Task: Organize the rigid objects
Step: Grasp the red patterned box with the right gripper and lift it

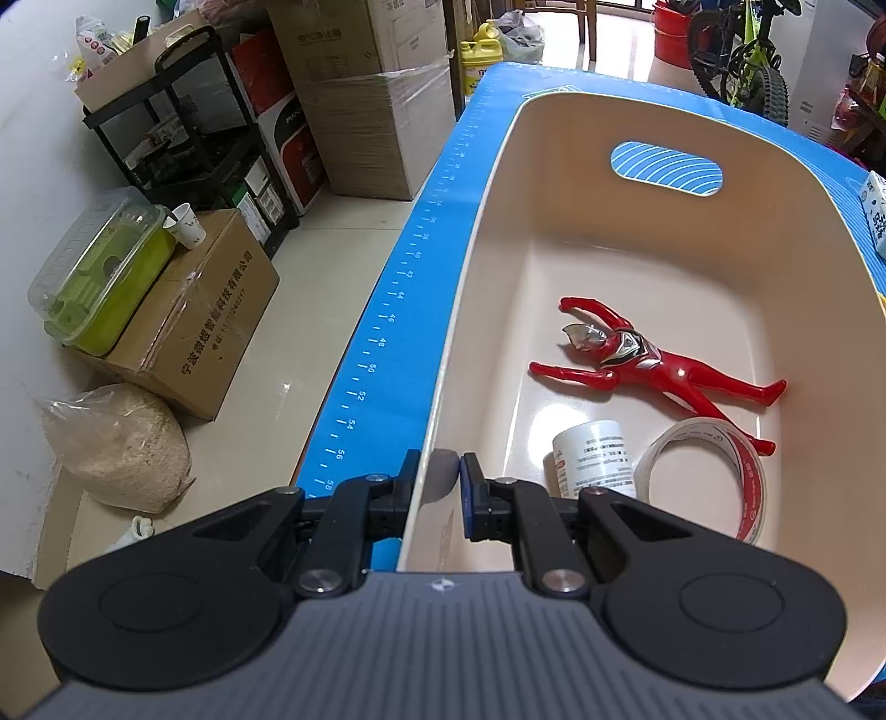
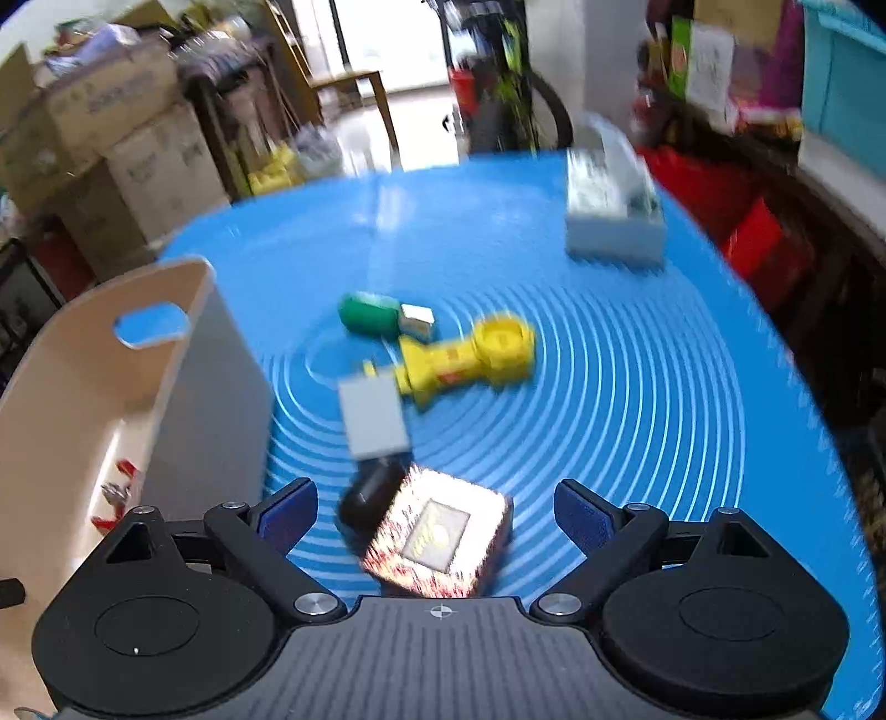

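My left gripper (image 1: 440,471) is shut on the near left rim of the cream bin (image 1: 487,221). In the bin lie a red hero figure (image 1: 659,368), a white bottle (image 1: 592,457) and a roll of clear tape (image 1: 703,476). In the blurred right wrist view my right gripper (image 2: 437,509) is open above the blue mat (image 2: 637,387), with a red patterned box (image 2: 437,537) and a black object (image 2: 371,493) between its fingers. Further off lie a grey block (image 2: 374,418), a yellow toy (image 2: 470,357) and a green object (image 2: 371,315). The bin (image 2: 83,387) stands at the left.
A grey-white box (image 2: 612,210) sits at the mat's far right. The table's left edge (image 1: 376,343) drops to a floor with cardboard boxes (image 1: 205,321), a sack (image 1: 122,443) and a black shelf (image 1: 194,138). A bicycle (image 1: 747,50) stands beyond.
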A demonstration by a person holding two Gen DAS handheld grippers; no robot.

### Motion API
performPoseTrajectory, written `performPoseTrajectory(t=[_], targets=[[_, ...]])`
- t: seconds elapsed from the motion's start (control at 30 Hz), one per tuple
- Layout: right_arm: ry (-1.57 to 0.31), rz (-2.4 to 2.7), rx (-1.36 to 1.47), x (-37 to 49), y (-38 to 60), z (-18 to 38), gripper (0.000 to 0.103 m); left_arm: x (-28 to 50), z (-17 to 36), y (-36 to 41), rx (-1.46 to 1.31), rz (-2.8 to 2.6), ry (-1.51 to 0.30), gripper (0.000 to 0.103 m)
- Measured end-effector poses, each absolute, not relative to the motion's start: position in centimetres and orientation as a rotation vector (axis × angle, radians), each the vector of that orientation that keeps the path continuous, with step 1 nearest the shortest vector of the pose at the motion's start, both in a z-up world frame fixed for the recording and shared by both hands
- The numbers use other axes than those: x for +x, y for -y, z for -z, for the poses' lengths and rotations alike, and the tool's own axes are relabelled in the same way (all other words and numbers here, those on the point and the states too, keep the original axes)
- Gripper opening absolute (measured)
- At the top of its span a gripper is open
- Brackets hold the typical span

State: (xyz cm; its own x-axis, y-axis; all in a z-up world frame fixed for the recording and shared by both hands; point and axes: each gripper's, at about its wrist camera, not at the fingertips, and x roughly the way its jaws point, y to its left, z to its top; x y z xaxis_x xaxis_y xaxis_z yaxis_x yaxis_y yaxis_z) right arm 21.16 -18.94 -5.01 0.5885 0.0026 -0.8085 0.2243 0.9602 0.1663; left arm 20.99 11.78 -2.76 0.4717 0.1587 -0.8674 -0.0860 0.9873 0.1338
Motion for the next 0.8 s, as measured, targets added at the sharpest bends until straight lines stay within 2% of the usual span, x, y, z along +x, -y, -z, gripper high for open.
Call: performPoseTrajectory(t=[0.5,0.63,0.7,0.77,0.8], targets=[[-1.048,0.165,0.199,22.5,17.7,8.3,0.092,21.0,2.8,-11.9,0.070,-0.147,-1.071,0.016],[-1.067,0.191,0.198,23.1,17.9,9.2,0.089,21.1,2.8,-11.9,0.071,-0.148,-1.071,0.016],[-1.068,0.191,0.214,23.3,18.1,9.5,0.085,21.0,2.8,-11.9,0.070,-0.148,-1.071,0.016],[-1.071,0.181,0.233,23.4,18.1,9.6,0.074,21.0,2.8,-11.9,0.068,-0.149,-1.071,0.016],[-1.069,0.181,0.230,23.4,18.0,9.6,0.071,21.0,2.8,-11.9,0.067,-0.149,-1.071,0.016]])
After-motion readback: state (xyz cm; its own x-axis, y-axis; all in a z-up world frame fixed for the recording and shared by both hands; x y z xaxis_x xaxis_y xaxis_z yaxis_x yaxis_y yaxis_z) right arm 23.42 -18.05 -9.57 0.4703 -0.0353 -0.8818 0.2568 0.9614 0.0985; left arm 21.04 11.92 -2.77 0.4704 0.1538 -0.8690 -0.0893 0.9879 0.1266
